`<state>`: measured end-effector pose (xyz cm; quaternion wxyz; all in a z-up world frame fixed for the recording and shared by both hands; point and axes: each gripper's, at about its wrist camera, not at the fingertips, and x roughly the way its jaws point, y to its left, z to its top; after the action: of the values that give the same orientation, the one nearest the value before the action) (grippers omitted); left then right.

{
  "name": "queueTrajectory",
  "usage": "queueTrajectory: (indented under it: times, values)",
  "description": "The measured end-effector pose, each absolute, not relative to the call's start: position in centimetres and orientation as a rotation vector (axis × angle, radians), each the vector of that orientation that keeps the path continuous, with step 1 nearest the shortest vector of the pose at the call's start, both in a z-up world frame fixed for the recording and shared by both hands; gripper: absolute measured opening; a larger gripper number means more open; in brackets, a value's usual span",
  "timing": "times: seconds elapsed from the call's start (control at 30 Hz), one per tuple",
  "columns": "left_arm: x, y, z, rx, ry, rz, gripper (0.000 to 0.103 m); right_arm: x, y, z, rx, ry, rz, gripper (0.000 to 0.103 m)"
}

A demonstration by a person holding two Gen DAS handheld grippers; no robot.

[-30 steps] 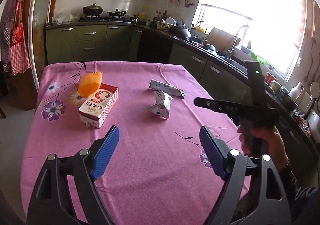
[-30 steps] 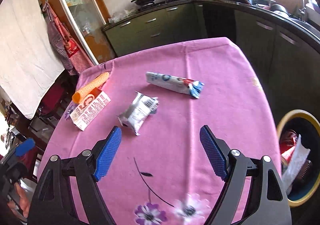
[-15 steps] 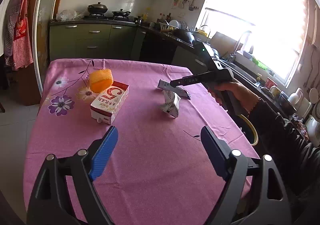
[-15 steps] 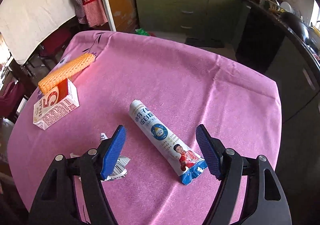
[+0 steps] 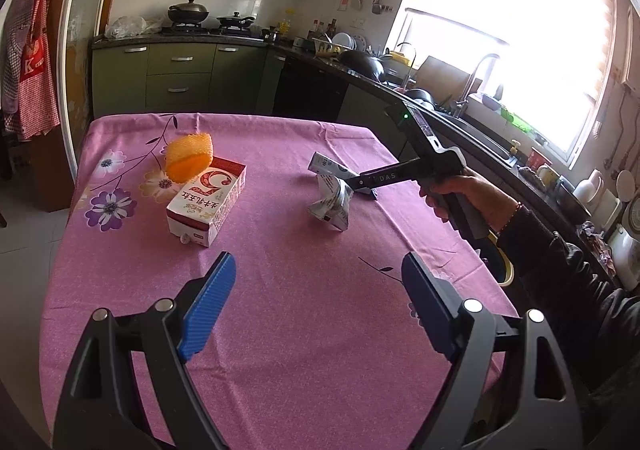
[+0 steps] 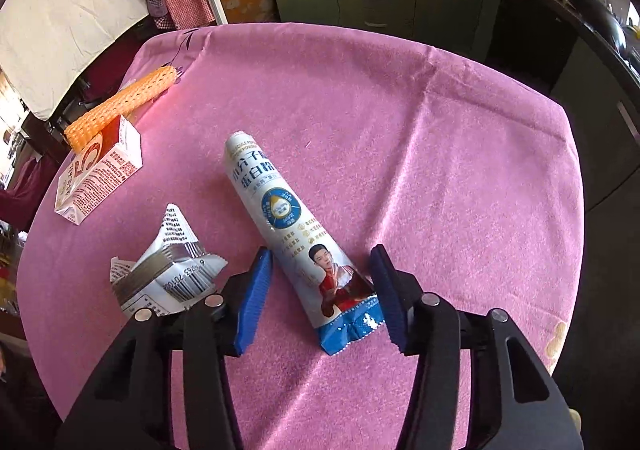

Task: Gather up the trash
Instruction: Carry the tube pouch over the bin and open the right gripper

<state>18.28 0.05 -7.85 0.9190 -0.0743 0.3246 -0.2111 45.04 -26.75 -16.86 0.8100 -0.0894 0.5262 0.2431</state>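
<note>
Tube wrapper (image 6: 298, 238) end behind right tool (image 6: 320, 290)

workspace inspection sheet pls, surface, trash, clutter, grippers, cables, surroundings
surface: pink floral tablecloth covering the table
job's things: long white sachet, crumpled silver wrapper, red-and-white carton, orange foam net leaning on the carton
clutter: nothing seen
grippers: right gripper open, jaws straddling the sachet's blue end; left gripper open, holding nothing
cables: nothing seen
surroundings: green kitchen cabinets, woks on the stove, bright window
</note>
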Motion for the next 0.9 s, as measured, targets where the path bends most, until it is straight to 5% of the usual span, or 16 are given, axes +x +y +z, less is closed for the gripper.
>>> queueTrajectory:
  times: [0.4, 0.9]
  values:
    - [17.3, -1.3, -7.5, -0.135, 0.664, -0.463, 0.082, 38.9, -30.7, -16.2, -0.046, 1.079, 0.428, 0.031]
    - [16.8, -4.2, -7.2, -0.090, 0.670, -0.521, 0.083, 27.8, -39.7, -10.3, 0.159, 0.904, 0.266, 0.029]
